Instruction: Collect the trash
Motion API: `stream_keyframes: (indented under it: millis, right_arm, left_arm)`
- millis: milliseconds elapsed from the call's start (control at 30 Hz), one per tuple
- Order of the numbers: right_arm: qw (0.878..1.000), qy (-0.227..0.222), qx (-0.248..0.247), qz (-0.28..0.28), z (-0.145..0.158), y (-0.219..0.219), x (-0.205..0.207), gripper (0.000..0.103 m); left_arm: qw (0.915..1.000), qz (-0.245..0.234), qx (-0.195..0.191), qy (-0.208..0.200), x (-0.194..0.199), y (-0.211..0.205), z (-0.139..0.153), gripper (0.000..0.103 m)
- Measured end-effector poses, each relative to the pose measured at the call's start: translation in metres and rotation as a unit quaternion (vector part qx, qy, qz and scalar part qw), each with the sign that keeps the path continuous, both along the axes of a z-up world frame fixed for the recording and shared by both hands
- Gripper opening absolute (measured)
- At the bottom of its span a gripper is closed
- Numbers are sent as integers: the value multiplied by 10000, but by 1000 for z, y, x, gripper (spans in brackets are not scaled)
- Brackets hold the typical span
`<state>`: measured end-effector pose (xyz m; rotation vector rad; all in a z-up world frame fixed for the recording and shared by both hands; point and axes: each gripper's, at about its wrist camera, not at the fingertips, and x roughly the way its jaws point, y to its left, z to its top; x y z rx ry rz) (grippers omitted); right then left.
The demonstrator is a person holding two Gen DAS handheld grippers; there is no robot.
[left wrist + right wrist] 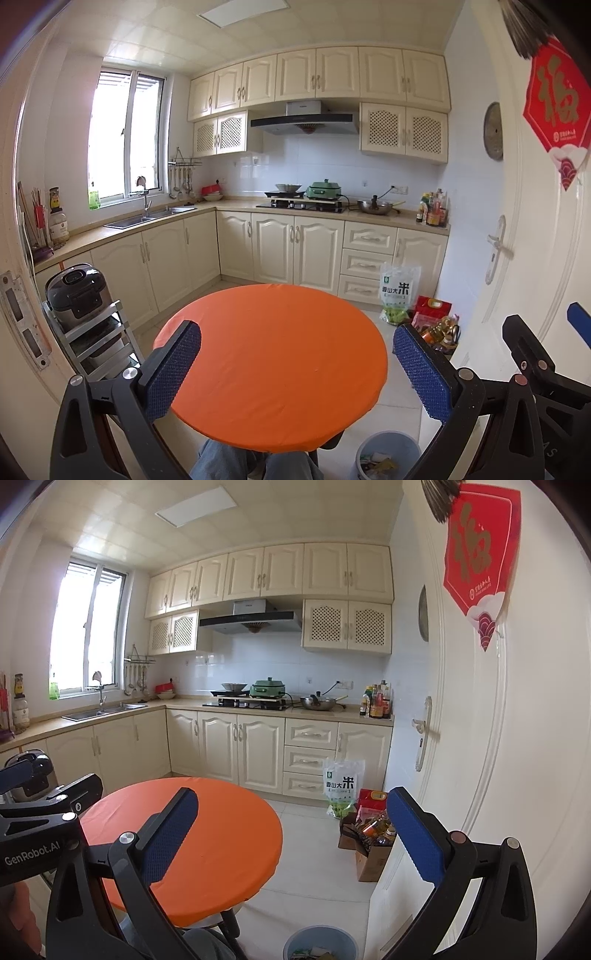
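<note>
Left gripper (pixel 295 363) and right gripper (pixel 291 834), each held above a round orange-covered counter (pixel 271 362) in a kitchen. Jaws of both grippers are spread wide, with nothing between the blue textured pads (pixel 171 373). In the left wrist view the orange top fills the gap between the pads; in the right wrist view it lies to the left, under the left pad only.

The task's thing, a blue-grey trash bin (pixel 388 456), stands on the tiled floor at the near right of the orange counter, just beside its edge. Scraps of paper and wrappers (pixel 376 463) lie inside it; the same bin appears at the bottom edge of the right wrist view, cut off by the frame.

The person's knees in jeans (pixel 229 461) show under the near rim of the counter.

Far side: cream cabinets, a sink (pixel 147 218) below the window at left, a hob with a green pot (pixel 325 190) beneath the range hood, and a wok (pixel 375 206) to its right. A rice cooker (pixel 75 295) sits on a metal rack at near left. A bag of rice (pixel 399 291) leans against the drawers at right, near a cardboard box of bottles (pixel 373 836) beside the white door (pixel 480 738).
</note>
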<state>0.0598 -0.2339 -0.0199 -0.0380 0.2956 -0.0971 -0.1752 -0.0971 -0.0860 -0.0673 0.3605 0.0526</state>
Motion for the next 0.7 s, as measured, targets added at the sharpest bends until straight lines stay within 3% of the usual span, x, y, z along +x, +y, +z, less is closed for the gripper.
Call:
stream_keyframes:
  millis: [700]
  right_arm:
    - [10000,-34,-46,-79,3,0,-9,103]
  left_arm:
    - [10000,-53,-2,12,-1,6,-5,102]
